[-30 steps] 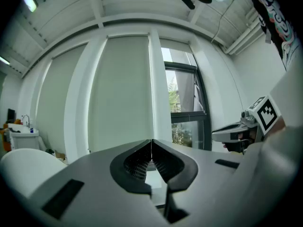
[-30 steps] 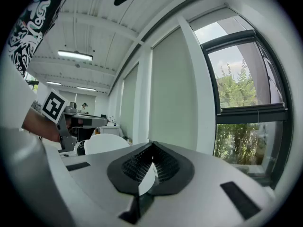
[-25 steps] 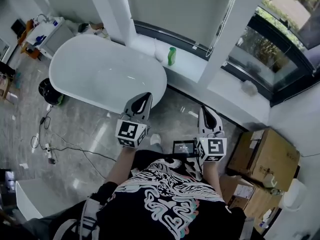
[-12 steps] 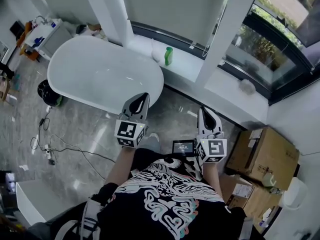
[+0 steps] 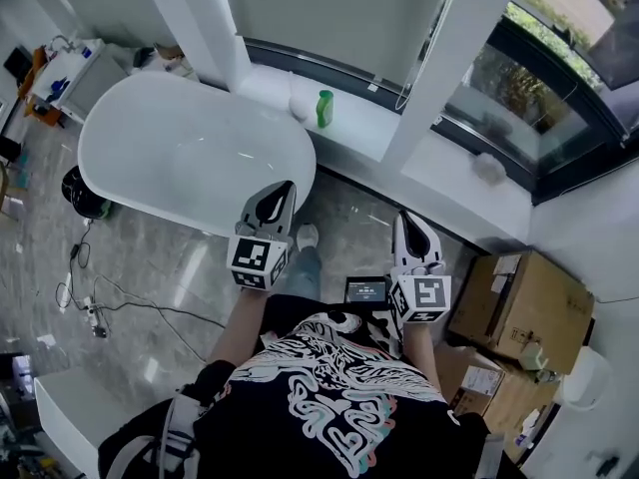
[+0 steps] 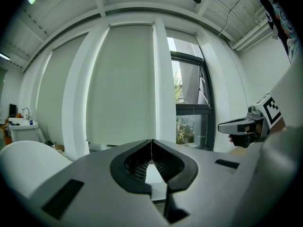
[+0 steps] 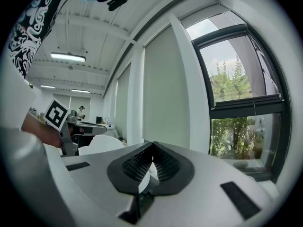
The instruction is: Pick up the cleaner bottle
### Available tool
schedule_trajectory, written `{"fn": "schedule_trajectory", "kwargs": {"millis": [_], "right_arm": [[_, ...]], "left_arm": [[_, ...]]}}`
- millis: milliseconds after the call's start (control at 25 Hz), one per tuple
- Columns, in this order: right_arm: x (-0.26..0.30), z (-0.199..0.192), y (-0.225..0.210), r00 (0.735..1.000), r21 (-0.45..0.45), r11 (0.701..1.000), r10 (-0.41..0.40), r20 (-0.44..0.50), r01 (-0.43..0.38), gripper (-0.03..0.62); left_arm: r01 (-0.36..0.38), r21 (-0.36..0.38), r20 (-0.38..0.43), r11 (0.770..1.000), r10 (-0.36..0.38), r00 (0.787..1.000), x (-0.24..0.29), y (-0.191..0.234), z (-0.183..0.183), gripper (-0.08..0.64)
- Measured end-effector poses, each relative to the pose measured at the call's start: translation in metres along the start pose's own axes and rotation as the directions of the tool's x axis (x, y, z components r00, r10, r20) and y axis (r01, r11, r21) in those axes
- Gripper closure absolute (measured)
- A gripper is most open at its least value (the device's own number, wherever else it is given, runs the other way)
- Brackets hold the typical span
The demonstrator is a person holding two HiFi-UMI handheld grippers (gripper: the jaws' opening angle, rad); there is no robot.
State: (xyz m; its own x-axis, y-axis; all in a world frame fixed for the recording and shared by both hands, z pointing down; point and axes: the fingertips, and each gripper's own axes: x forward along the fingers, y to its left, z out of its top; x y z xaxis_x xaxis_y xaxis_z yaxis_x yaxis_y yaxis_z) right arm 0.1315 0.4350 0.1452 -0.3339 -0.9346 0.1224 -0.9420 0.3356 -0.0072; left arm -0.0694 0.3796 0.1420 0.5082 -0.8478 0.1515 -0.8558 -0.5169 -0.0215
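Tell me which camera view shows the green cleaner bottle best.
The head view: the green cleaner bottle stands upright on the white ledge beside the bathtub, unblocked. In the left and right gripper views I cannot make it out.

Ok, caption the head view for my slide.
Left gripper and right gripper, both shut and empty, held short of the green cleaner bottle on the window ledge.

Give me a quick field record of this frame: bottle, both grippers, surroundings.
bottle: green cleaner bottle, upright on window ledge, beyond the bathtub
left gripper: shut, nothing between jaws
right gripper: shut, nothing between jaws
task state: bottle not yet reached; both grippers well short of it
other: cardboard boxes on floor at right
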Motion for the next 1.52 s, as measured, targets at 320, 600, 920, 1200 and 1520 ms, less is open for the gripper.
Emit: {"fn": "schedule_trajectory", "kwargs": {"millis": [320,600,920,1200,1520], "right_arm": [[0.099,0.006,-0.037,0.999,0.015,0.999,-0.038,-0.019,0.038,0.565],[0.2,0.025,-0.051,0.998,0.005,0.999,-0.042,-0.041,0.042,0.565],[0.295,0.028,-0.067,0.996,-0.001,0.999,-0.043,-0.074,0.043,0.565],[0.344,0.023,-0.068,0.993,-0.01,0.999,-0.043,-0.109,0.042,0.565],[0.363,0.023,-0.081,0.992,-0.029,0.999,-0.041,-0.118,0.038,0.565]], "left_arm": [[0.02,0.016,-0.021,1.0,-0.019,1.0,0.095,0.064,0.006,0.541],[0.04,0.022,-0.026,0.999,-0.04,0.999,0.18,0.13,0.019,0.541],[0.068,0.039,-0.043,0.997,-0.066,0.997,0.254,0.185,0.022,0.541],[0.081,0.025,-0.054,0.996,-0.079,0.995,0.293,0.218,0.012,0.541],[0.072,0.049,-0.053,0.996,-0.07,0.996,0.323,0.228,0.016,0.541]]}}
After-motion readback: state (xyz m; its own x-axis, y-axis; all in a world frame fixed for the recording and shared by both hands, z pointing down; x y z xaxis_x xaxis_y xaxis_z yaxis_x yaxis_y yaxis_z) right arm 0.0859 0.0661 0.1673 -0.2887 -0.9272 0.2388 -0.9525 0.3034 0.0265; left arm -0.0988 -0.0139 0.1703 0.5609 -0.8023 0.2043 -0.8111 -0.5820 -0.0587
